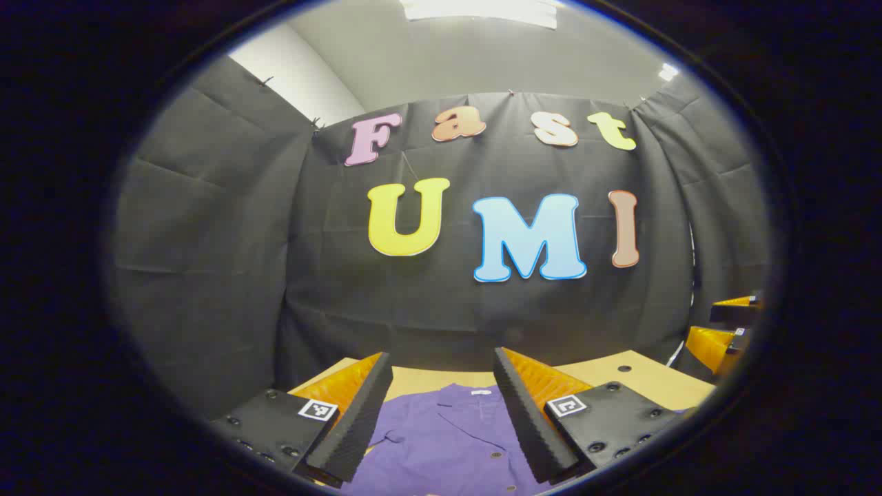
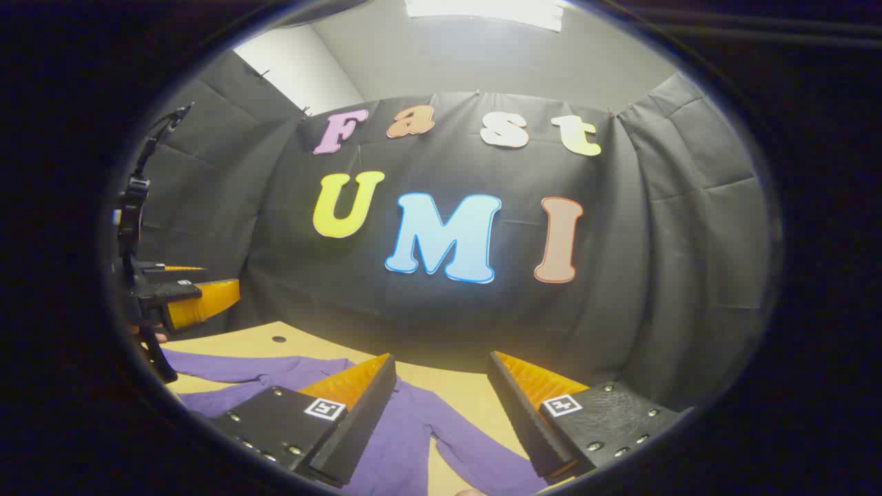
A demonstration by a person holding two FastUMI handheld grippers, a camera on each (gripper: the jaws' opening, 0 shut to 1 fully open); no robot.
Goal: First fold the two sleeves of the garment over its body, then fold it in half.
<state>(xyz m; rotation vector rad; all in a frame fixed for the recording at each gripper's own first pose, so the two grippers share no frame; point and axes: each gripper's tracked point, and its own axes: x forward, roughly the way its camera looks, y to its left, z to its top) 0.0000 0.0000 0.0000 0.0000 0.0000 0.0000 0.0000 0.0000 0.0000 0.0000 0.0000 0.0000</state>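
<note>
Purple garment (image 1: pixel 441 441) flat on table (image 1: pixel 641 375) (collar far side); left hand-held gripper (image 1: pixel 441 365) and right hand-held gripper (image 2: pixel 441 365) above it, fingers apart, nothing held

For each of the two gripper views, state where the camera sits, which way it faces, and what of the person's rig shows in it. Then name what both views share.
Left gripper view: rides the left gripper, above the purple shirt's collar, facing the booth wall; right gripper at the edge.
Right gripper view: rides the right gripper, above a sleeve, facing that wall; left gripper farther off.
Shared: shirt, wooden table, wall.
</note>
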